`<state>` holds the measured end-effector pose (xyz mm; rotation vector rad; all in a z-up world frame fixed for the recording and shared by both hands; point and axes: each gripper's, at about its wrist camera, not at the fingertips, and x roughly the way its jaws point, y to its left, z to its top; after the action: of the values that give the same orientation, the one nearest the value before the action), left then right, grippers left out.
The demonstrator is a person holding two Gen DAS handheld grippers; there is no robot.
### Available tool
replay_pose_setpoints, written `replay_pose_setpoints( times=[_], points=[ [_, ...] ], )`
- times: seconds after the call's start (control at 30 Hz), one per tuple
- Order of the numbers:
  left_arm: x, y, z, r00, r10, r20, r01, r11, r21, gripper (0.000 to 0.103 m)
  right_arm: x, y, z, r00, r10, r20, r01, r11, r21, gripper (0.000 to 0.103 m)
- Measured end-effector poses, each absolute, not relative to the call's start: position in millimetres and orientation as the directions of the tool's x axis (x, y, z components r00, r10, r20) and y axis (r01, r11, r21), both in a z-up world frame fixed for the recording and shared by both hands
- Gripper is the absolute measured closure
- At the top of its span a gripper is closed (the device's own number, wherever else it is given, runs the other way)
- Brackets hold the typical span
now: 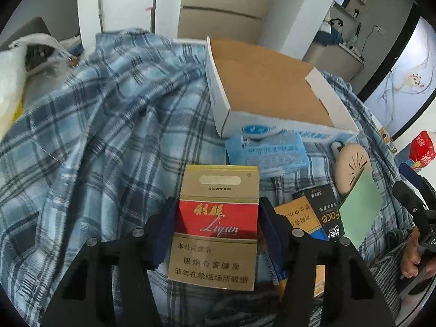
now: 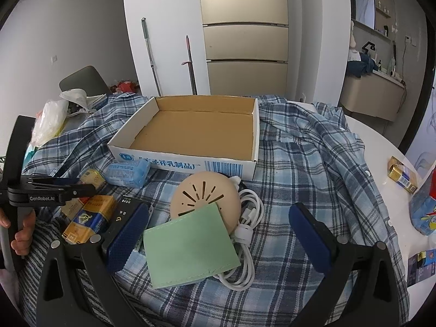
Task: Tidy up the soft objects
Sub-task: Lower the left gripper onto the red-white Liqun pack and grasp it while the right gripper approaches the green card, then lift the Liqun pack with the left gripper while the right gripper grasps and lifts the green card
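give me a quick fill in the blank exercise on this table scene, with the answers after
1. The left gripper is shut on a red and gold ____.
2. The cardboard box behind the items is ____ inside.
3. The green pouch leans on a round beige ____.
4. The cloth under everything has a blue ____ pattern.

Missing words: cigarette pack; empty; disc; plaid

A soft woven plaid cloth (image 2: 299, 163) (rumpled) lies under the matt cardboard box (image 2: 190, 125) and glossy cigarette pack (image 1: 218, 218).
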<state>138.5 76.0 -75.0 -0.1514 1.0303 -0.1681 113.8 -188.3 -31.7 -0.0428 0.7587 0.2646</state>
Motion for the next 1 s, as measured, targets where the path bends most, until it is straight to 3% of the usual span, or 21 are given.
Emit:
replay_pose_setpoints(
  times=[0.13, 0.4, 0.5, 0.7, 1.0],
  points=[
    [126, 66, -57, 0.591, -0.210, -0.779, 0.111, 0.977, -0.180, 0.043, 112, -190, -30, 0.707, 0.215, -0.674, -0.244, 0.968, 0.054, 0.000],
    [92, 31, -22, 0.782, -0.246, -0.572, 0.216, 0.969, -0.120, 0.043, 109, -195, -22, 0.744, 0.199, -0.637, -0.217, 0.975, 0.051, 0.000],
    [73, 19, -8, 0.849, -0.243, -0.470, 0.233, 0.969, -0.081, 0.043, 114, -200, -24, 0.726, 0.194, -0.660, -0.196, 0.978, 0.072, 0.000],
    [64, 16, 0, 0.883, -0.239, -0.404, 0.219, 0.971, -0.097, 0.043, 122, -199, -40, 0.648, 0.192, -0.737, -0.186, 0.978, 0.092, 0.001],
    [60, 18, 1, 0.897, -0.217, -0.386, 0.193, 0.976, -0.100, 0.043, 131, -200, -53, 0.562, 0.281, -0.778, -0.218, 0.958, 0.188, 0.031]
  ],
)
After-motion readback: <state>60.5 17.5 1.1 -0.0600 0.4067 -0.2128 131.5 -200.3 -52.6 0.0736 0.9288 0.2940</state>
